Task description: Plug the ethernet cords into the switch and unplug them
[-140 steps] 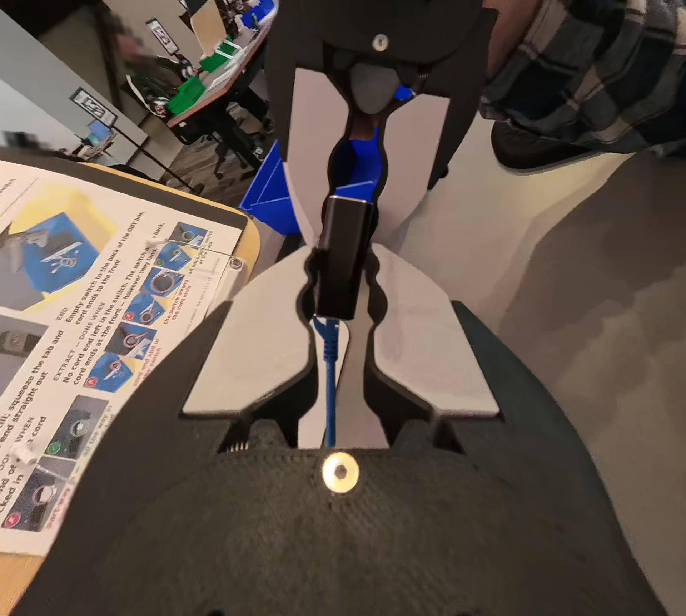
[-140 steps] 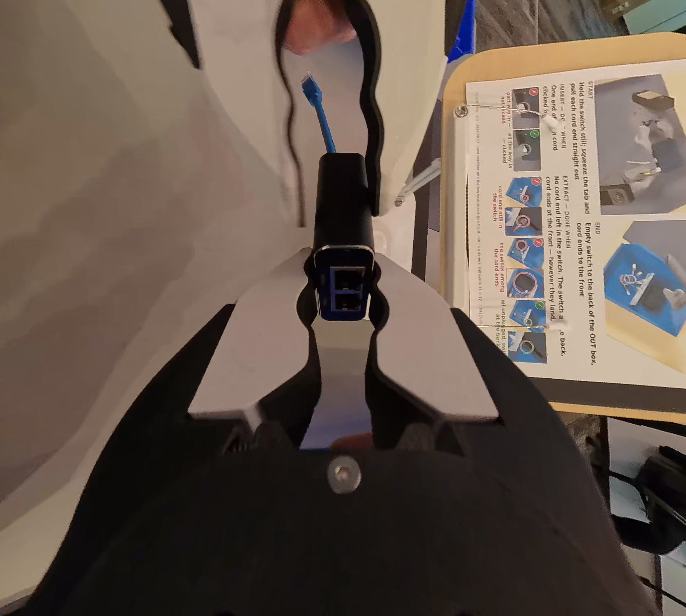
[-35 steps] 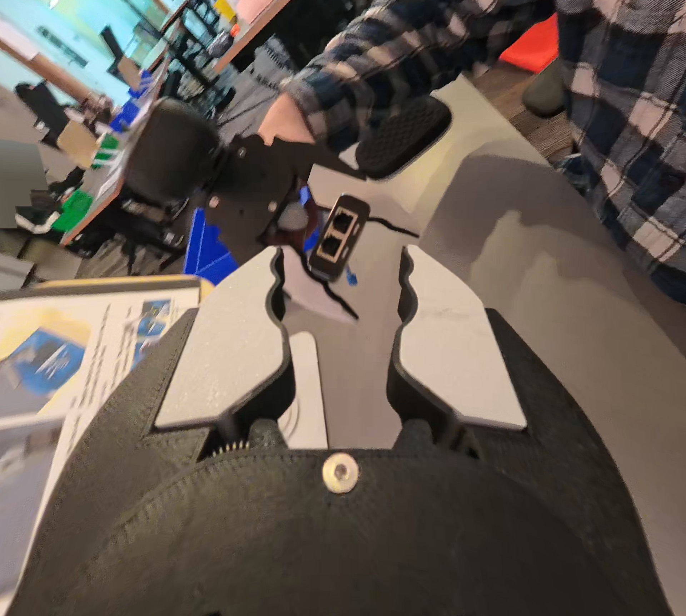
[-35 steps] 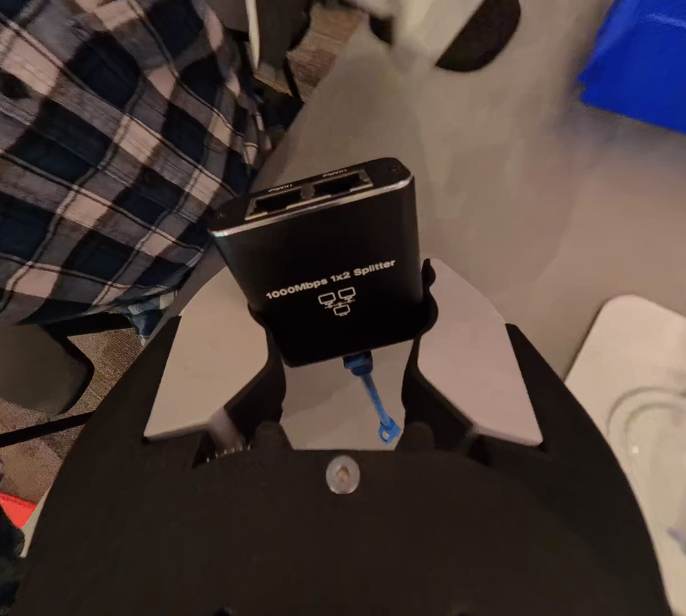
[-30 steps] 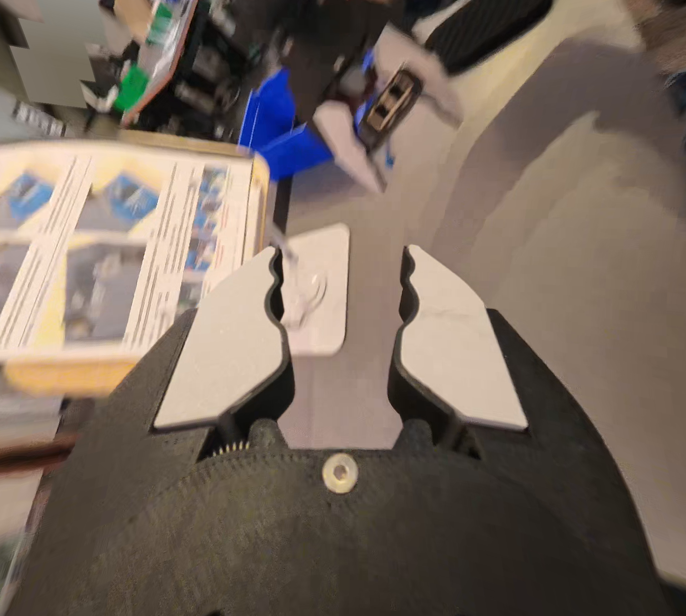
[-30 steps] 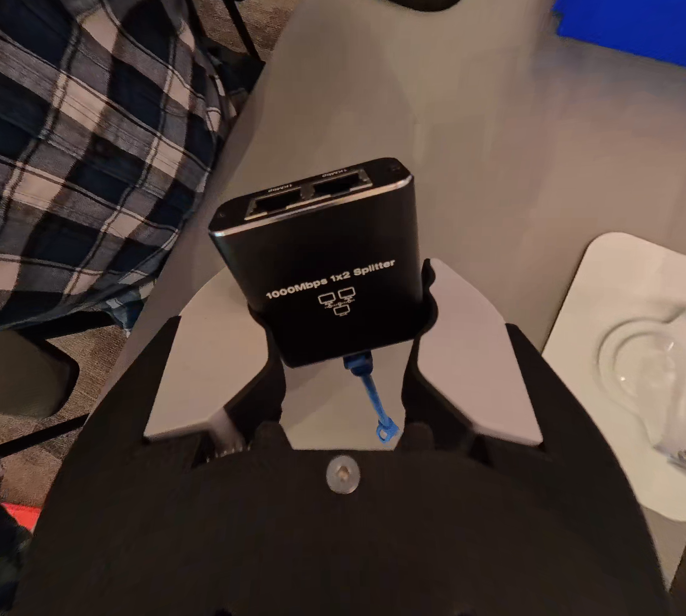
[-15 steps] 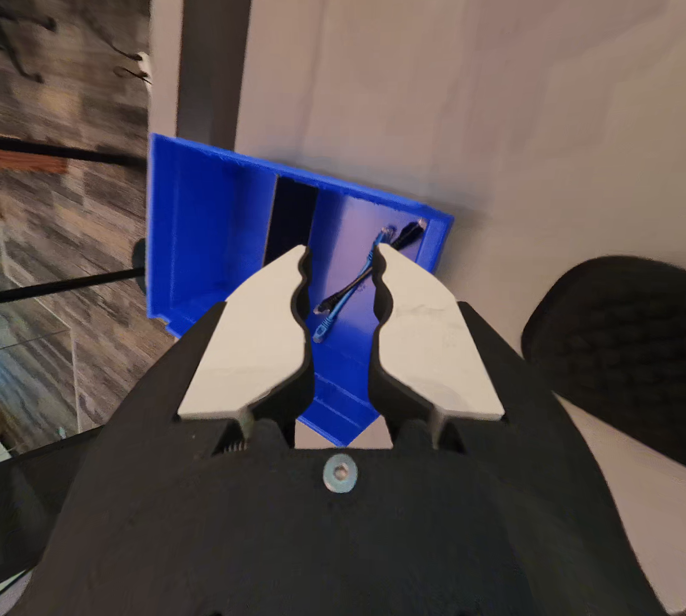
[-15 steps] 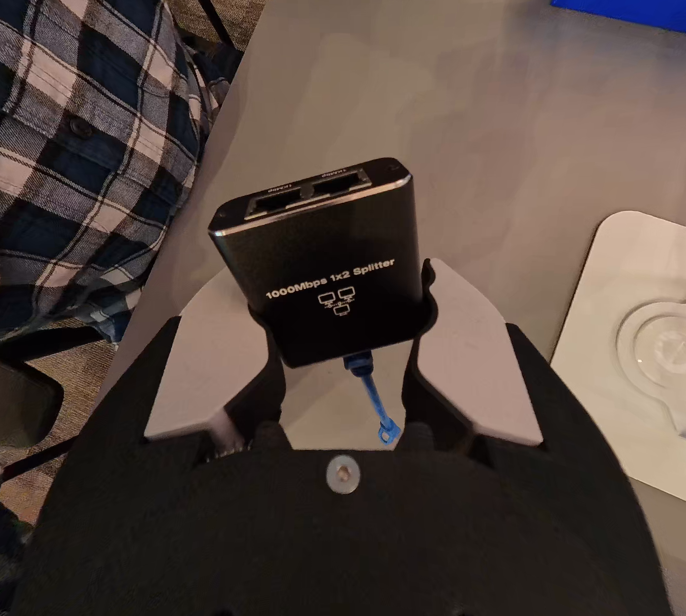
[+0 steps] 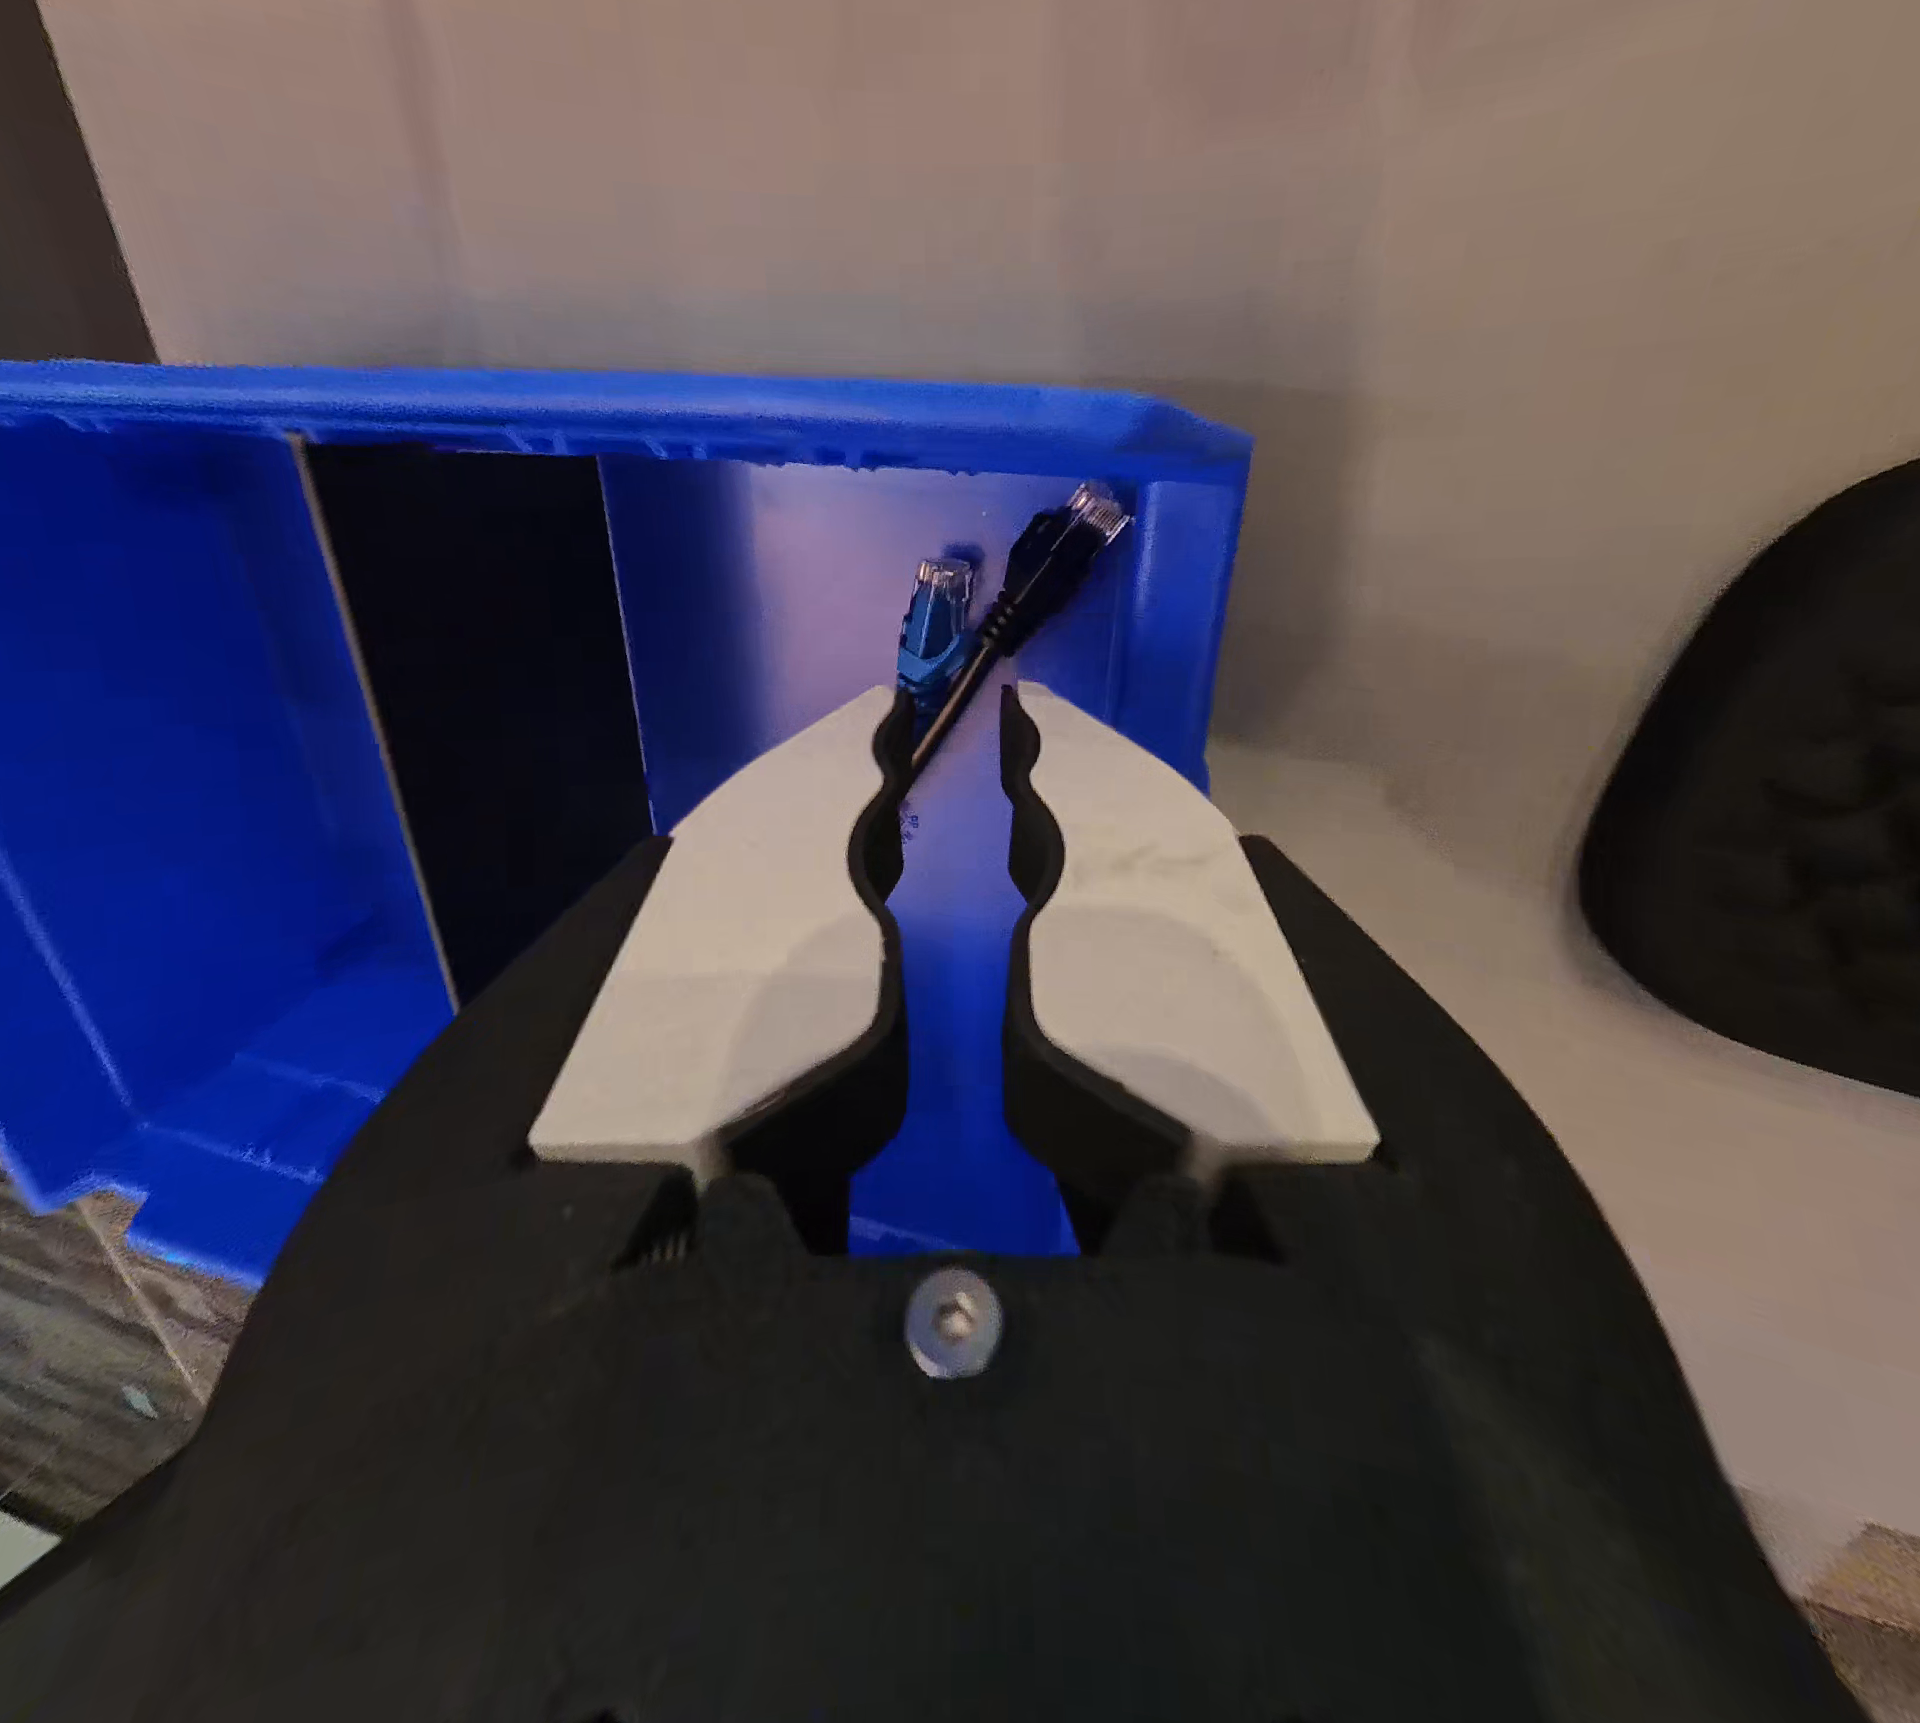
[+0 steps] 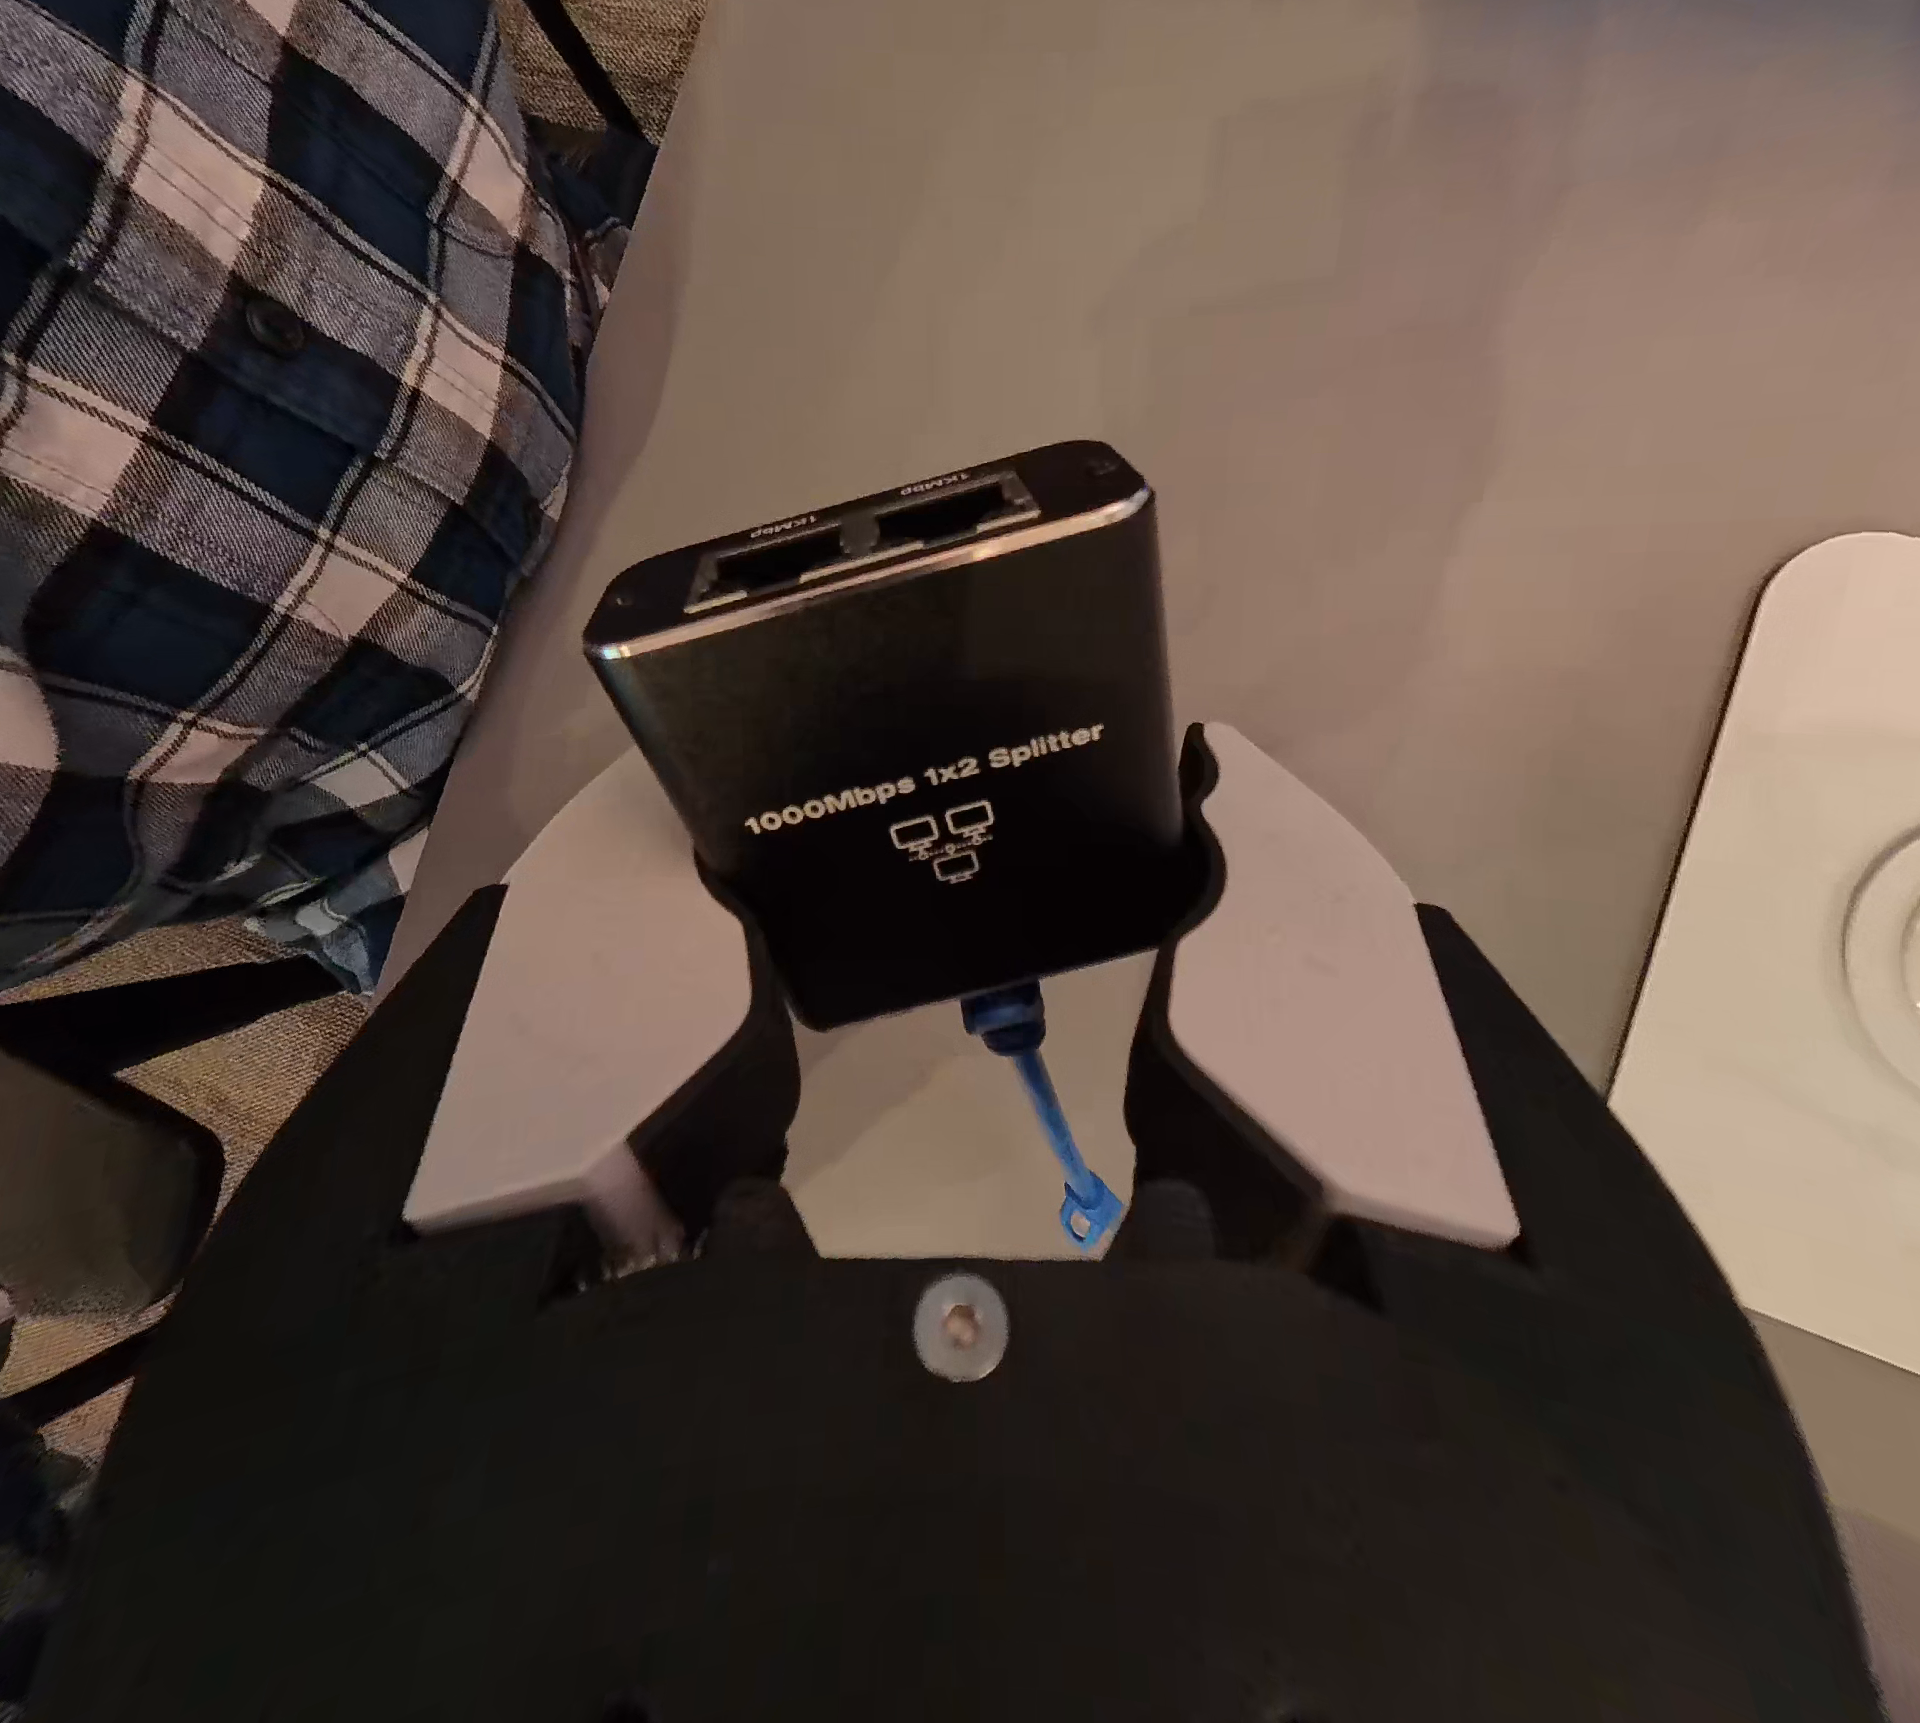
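Right hand-held gripper [image 10: 940,800] is pinching the black switch [image 10: 894,717], both pads pressed on its sides, its two open ports facing away above the grey bench [image 10: 1299,239]. A short blue cord [image 10: 1049,1112] hangs plugged into the switch's near end. Over to the left hand-held gripper [image 9: 948,707]: jaws narrowed but apart, gripping nothing, poised over the blue bin [image 9: 623,416]. In the bin's right compartment lie two loose plugs, a blue plug [image 9: 932,624] and a black plug [image 9: 1055,551], the black one's cable running between the fingertips without being pinched.
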Demonstrator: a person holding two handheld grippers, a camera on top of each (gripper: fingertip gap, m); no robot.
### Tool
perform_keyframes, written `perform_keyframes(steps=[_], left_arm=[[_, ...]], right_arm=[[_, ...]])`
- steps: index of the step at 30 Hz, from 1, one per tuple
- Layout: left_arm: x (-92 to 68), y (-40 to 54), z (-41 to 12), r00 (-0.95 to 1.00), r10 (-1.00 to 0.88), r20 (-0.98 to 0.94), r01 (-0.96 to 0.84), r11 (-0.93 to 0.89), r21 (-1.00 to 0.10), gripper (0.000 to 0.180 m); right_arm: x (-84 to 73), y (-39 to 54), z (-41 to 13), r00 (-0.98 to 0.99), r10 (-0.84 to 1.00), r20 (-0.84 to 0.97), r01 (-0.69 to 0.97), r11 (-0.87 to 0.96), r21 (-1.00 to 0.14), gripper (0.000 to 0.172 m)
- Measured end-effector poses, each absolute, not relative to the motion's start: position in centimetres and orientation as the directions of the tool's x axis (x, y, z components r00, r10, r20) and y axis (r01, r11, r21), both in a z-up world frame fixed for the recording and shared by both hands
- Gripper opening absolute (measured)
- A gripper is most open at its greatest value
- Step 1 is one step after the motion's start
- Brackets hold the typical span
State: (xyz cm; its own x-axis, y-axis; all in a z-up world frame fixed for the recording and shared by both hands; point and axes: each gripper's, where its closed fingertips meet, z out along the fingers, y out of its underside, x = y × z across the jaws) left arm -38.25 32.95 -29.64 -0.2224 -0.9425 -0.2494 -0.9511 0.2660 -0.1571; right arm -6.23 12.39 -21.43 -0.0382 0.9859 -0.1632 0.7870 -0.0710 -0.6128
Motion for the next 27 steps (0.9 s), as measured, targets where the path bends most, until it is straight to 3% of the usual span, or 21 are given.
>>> perform_keyframes(steps=[15, 23, 27], left_arm=[[-39.3, 35.4, -32.1, -0.233, -0.952, -0.198, -0.954, 0.264, -0.145, 0.012], [-40.5, 34.2, -32.7, -0.302, -0.911, -0.281, -0.934, 0.342, -0.106, 0.006], [-40.0, 34.8, -32.9, -0.316, -0.890, -0.330, -0.924, 0.367, -0.105, 0.012]], right_arm=[[-8.9, 13.8, -22.2, -0.040, 0.982, -0.185, 0.782, -0.084, -0.617, 0.080], [-9.1, 14.2, -22.8, -0.041, 0.979, -0.200, 0.784, -0.092, -0.613, 0.080], [-9.7, 14.2, -22.8, -0.048, 0.979, -0.196, 0.780, -0.086, -0.620, 0.080]])
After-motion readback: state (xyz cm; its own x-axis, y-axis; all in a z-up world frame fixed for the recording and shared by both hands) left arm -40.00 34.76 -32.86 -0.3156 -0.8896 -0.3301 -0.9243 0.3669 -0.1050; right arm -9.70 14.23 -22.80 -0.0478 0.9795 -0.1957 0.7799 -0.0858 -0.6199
